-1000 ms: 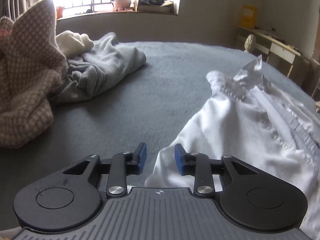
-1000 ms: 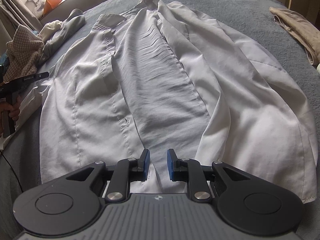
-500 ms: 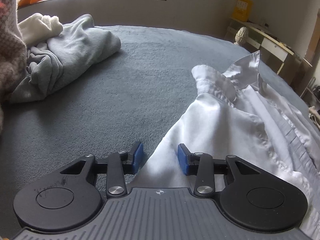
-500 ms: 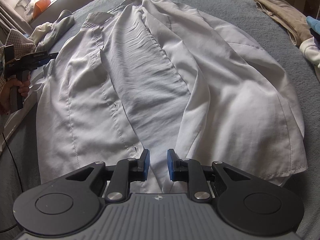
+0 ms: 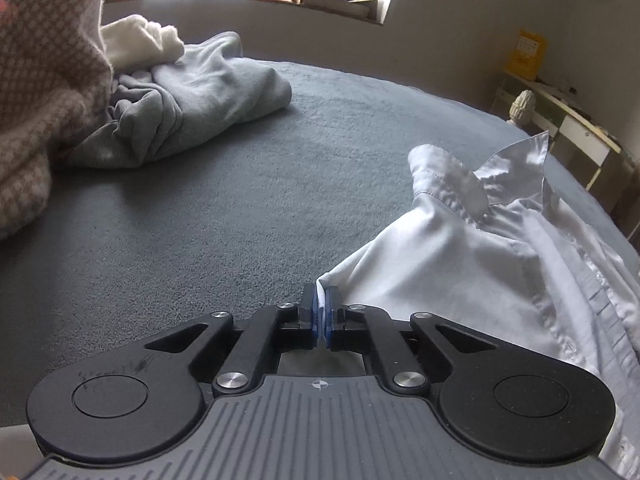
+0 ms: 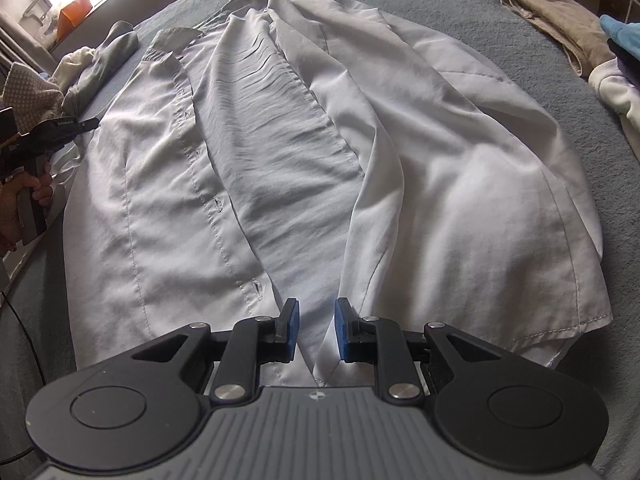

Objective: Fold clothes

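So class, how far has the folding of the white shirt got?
Done: the white shirt lies spread open on the grey bed cover. In hand: the left gripper is closing on its side edge; the right gripper stands open over the hem. Left: no fold made yet; the grey sweatshirt waits.

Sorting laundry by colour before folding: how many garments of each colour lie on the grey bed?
White button-up shirt, cream fleece, white item at the right edge: 3
Grey sweatshirt: 1
Pink-and-white houndstooth knit: 1
Beige garment: 1
Blue item: 1
Total: 7
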Tool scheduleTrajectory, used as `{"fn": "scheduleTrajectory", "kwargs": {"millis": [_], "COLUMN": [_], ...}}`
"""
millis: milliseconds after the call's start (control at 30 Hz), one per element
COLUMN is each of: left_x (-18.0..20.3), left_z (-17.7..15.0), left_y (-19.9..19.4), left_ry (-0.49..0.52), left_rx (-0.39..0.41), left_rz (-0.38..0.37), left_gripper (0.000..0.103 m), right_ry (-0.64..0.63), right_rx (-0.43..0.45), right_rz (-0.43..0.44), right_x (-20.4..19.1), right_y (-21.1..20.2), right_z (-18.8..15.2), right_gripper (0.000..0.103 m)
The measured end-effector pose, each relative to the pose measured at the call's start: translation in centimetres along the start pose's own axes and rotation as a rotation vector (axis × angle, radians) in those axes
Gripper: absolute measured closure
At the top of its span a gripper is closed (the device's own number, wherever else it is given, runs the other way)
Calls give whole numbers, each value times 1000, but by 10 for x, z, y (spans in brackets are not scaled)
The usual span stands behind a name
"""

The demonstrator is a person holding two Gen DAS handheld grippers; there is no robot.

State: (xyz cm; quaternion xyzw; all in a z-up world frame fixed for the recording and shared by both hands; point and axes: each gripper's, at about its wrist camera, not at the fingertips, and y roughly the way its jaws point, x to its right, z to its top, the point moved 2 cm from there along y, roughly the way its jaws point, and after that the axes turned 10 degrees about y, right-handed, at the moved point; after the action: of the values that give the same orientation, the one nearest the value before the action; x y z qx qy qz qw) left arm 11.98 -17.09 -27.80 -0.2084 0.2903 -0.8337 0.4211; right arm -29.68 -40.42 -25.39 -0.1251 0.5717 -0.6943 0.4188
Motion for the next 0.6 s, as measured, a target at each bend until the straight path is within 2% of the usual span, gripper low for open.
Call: {"fn": "scheduleTrajectory", "kwargs": {"millis": [100, 133, 267, 400, 500, 600], "left_x": [-3, -4, -14, -26, -33, -43], "left_z": [4, 6, 15, 12, -5, -28], "left_y": [-8, -14, -42, -87, -125, -164], "left_ry": [-32, -36, -58, -66, -52, -22], "left_rx": [18, 33, 71, 66, 39, -7], "left_rz": [14, 21, 6, -37, -42, -12], "left_gripper": [72, 69, 68, 64, 62, 62], "right_ry": [-12, -15, -25, -27, -45, -72], "right_rx": [11, 14, 26, 28, 24, 20], "right_rz": [6, 8, 13, 28, 60, 106], "right_x": [0, 1, 4, 9, 6, -3], "right_y": [-3, -5, -12, -21, -28, -32], "right_z": [-1, -1, -4, -9, -17, -27], "right_gripper": [82, 82, 82, 82, 82, 82]}}
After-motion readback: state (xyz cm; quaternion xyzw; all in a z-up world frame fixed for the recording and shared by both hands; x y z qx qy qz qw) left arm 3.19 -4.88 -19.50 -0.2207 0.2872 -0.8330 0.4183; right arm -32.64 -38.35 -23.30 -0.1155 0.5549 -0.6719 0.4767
